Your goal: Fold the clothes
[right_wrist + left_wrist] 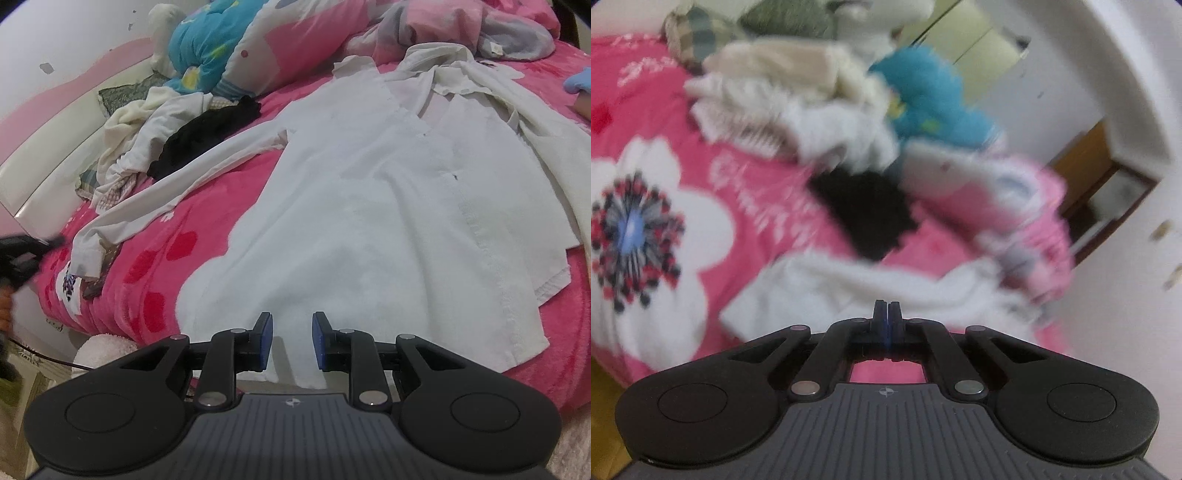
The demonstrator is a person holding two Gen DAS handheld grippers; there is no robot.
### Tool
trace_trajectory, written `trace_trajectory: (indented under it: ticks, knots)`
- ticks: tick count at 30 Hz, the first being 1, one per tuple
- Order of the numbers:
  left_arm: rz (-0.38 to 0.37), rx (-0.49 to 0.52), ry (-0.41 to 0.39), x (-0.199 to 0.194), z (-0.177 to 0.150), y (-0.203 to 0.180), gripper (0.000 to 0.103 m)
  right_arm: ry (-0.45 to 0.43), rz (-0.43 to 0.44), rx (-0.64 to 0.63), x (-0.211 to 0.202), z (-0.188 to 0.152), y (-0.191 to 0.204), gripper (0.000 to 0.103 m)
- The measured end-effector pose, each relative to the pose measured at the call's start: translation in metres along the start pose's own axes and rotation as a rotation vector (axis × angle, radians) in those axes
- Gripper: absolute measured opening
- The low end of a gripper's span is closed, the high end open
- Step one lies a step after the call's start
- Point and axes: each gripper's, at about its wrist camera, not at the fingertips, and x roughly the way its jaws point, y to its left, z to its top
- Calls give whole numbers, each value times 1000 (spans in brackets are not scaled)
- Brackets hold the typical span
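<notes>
1. The white shirt [369, 206] lies spread flat on the pink blanket [207, 236], its sleeve [177, 184] stretched out toward the pile of clothes [155, 122], probably so the fold lines are easy to reach.
2. The right gripper [292, 341] hovers at the shirt's hem with its jaws narrowly apart and nothing pinched between them.
3. The left gripper [886, 314] has its jaws fully together and holds nothing; the white cloth [849, 284] lies just ahead of it.
</notes>
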Motion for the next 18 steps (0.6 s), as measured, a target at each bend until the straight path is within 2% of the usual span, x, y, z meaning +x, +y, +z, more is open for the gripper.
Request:
trace_trajectory:
  ticks: [2, 5, 7, 8, 9, 10, 12, 15, 17, 18]
  knots:
    - [42, 29, -3, -8, 2, -5, 0, 3, 5, 9, 3, 0, -1, 25]
    - [120, 78, 18, -2, -13, -8, 2, 4, 13, 13, 6, -1, -2, 25]
    - [138, 108, 37, 5, -27, -11, 15, 1, 17, 9, 6, 0, 0, 25]
    - [122, 118, 47, 9, -33, -15, 29, -2, 19, 6, 5, 0, 1, 25]
    - [104, 138, 54, 13, -39, -22, 38, -8, 20, 1, 4, 2, 1, 25]
    - [82, 168, 58, 19, -45, -32, 41, -20, 18, -6, 1, 3, 2, 25]
    - [49, 221, 68, 34, -54, -55, 56, -52, 16, -18, -4, 8, 1, 26]
    - [-23, 282, 81, 73, -61, -93, 65, -113, 23, -17, -15, 20, -5, 30]
    - [-54, 313, 94, 104, -66, -118, 68, -151, 24, -12, -23, 31, -11, 45]
    - [-64, 330, 98, 120, -69, -131, 68, -171, 19, -13, -27, 38, -14, 49]
